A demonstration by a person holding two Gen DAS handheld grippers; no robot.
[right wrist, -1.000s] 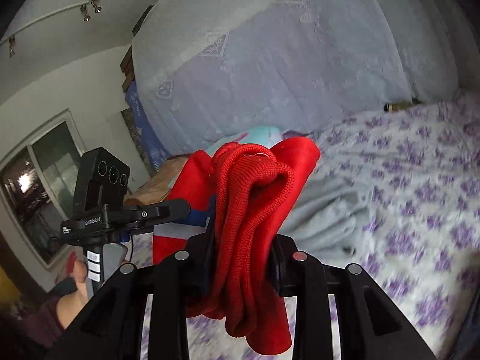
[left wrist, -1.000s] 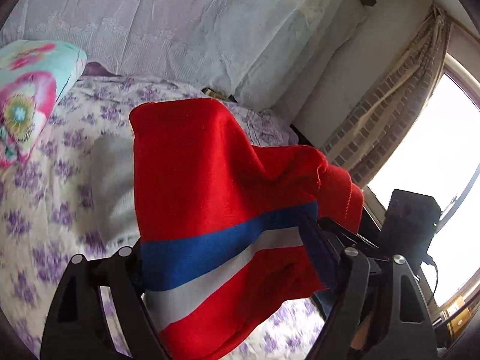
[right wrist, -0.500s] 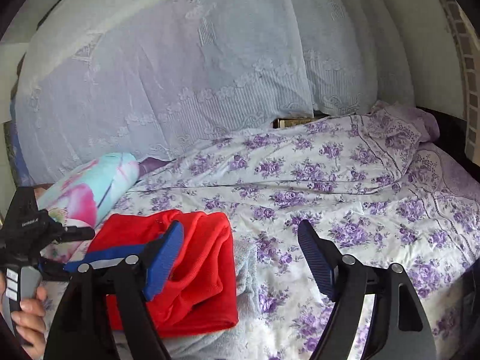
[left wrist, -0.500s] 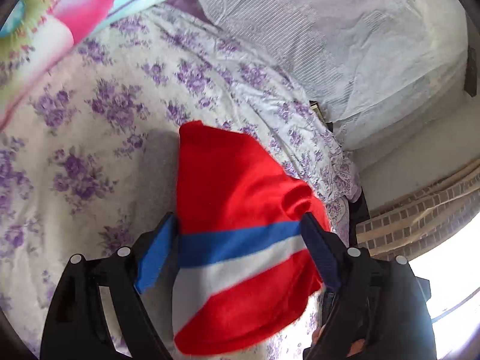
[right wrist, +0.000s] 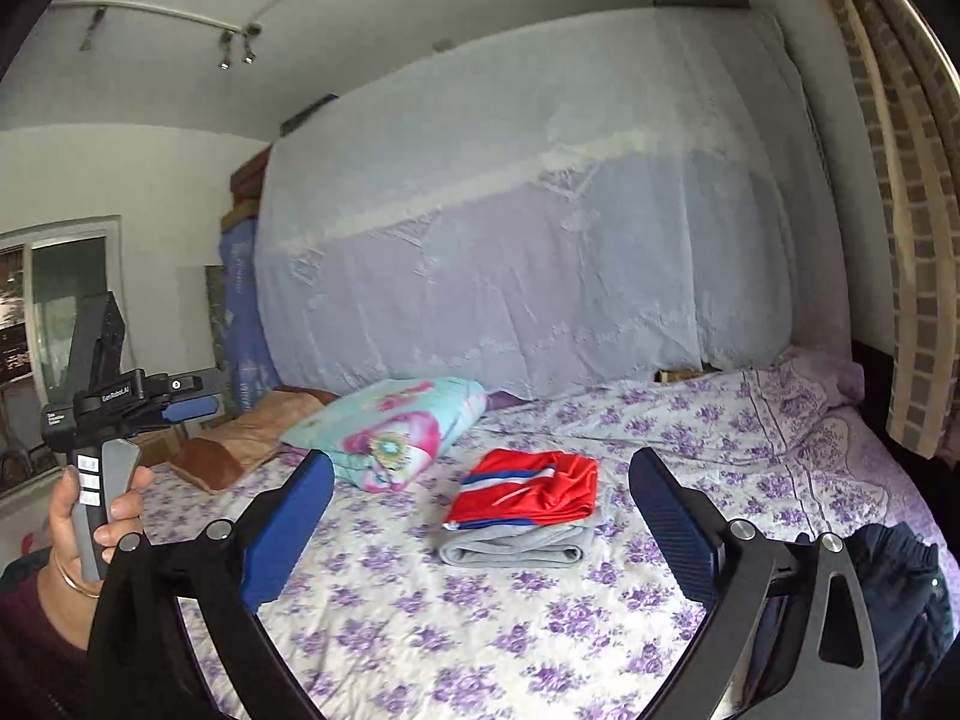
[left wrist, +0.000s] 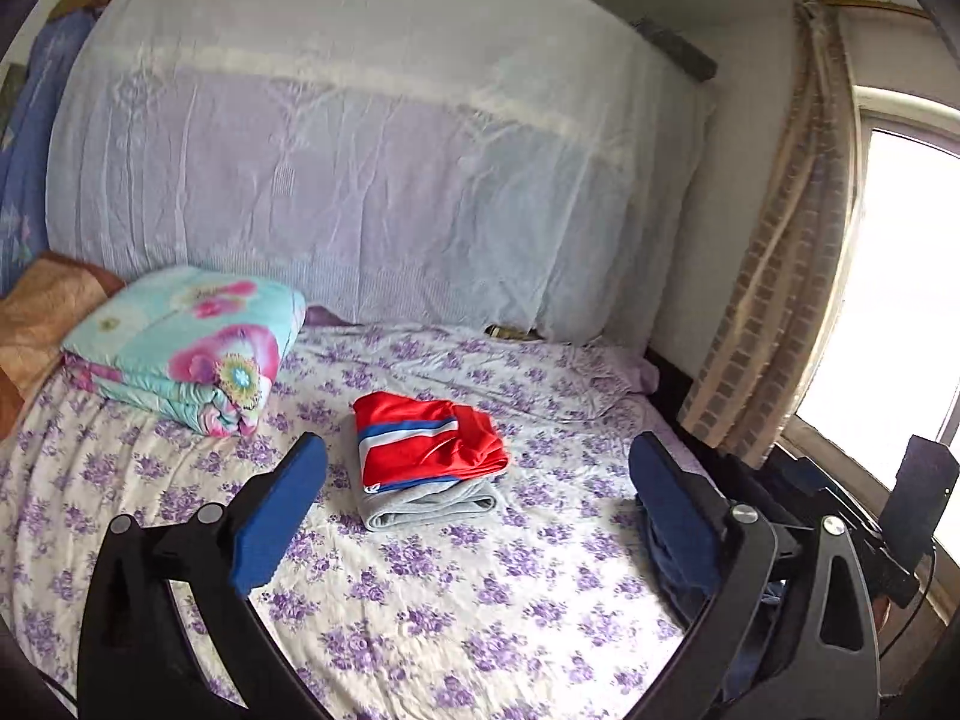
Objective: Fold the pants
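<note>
- Both sets of jaws stand wide apart with nothing between them, having just been opening: our left gripper (left wrist: 477, 468) and our right gripper (right wrist: 480, 486) hang clear above the bed (left wrist: 420, 600).
- Red pants (left wrist: 429, 441), folded, lie on top of a folded grey garment (left wrist: 420, 504) near the middle of the floral sheet.
- We see bare sheet on every side of that stack; the folded floral quilt (left wrist: 180, 348) lies apart from it towards the left, and the draped white cloth (left wrist: 360, 180) rises along the far edge.
- Long axis of the red pants runs roughly across the left wrist view, blue and white stripes lying along it.
- Only the right wrist view shows a hand (right wrist: 90, 528) gripping the left gripper's handle, plus a dark garment (right wrist: 900, 588) at the bed's right edge.
- Only the left wrist view shows the bright window (left wrist: 900, 300) beside the curtain (left wrist: 774, 276).
</note>
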